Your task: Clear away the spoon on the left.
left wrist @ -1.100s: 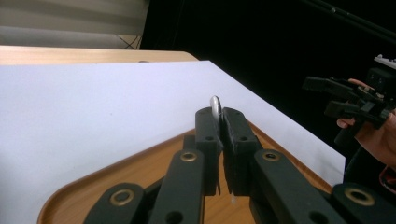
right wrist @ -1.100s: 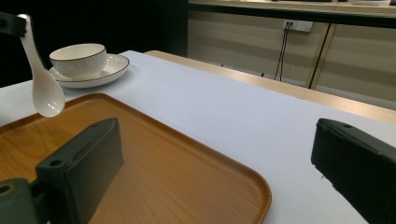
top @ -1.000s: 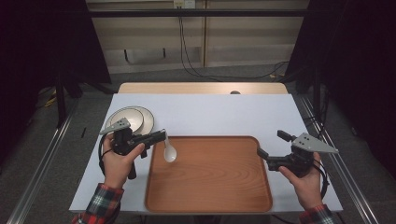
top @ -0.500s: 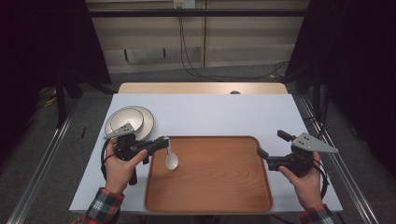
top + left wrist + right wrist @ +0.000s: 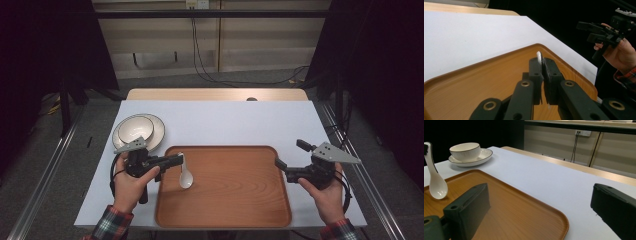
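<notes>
Pinching the handle of the white spoon, my left tongs held it hanging bowl-down over the left part of the wooden tray, its bowl just at the tray's surface. My right tongs hovered spread and empty at the tray's right edge. Behind, a bowl sat in a plate on the bench.

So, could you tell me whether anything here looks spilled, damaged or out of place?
Nothing stands out. The white spoon hangs by its handle from the left gripper over the wooden tray, the bowl sits upright on its plate, and nothing is spilled.
</notes>
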`<state>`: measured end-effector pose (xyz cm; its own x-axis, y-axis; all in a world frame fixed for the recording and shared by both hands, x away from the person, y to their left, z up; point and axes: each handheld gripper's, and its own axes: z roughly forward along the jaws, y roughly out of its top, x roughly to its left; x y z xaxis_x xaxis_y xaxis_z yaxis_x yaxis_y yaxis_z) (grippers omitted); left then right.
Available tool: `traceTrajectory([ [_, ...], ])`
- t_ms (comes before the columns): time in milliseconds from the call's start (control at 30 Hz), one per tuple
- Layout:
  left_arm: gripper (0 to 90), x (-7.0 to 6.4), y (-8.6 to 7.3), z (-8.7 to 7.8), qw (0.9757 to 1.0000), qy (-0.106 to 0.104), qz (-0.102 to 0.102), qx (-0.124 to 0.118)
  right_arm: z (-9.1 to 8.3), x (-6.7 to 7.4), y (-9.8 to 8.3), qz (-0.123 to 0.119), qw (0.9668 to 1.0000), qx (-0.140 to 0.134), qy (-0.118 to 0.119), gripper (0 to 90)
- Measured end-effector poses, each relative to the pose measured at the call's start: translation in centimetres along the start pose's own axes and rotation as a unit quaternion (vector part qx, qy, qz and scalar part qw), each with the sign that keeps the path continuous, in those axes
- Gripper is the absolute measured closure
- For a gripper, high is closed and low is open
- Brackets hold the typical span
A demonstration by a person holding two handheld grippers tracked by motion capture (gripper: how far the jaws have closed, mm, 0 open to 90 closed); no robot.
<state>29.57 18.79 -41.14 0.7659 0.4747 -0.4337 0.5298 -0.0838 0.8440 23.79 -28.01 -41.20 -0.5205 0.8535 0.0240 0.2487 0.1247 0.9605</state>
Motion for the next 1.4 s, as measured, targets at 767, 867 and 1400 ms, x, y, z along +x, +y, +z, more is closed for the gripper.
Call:
traceTrajectory([
  [767,85.6,0.1,-1.1,0.3,0.9990,-0.038,-0.023,0.009,-0.1,0.0,0.0,0.002,1.0000,-0.001,0.000,1.9],
  [867,85.4,0.3,-1.2,0.3,0.9994,-0.028,-0.022,0.005,-0.1,0.0,0.0,0.002,1.0000,-0.001,-0.001,1.9],
  [1400,79.3,1.7,-1.5,1.0,0.9997,0.022,0.008,0.004,0.0,0.0,0.0,0.002,1.0000,0.000,0.002,1.9],
])
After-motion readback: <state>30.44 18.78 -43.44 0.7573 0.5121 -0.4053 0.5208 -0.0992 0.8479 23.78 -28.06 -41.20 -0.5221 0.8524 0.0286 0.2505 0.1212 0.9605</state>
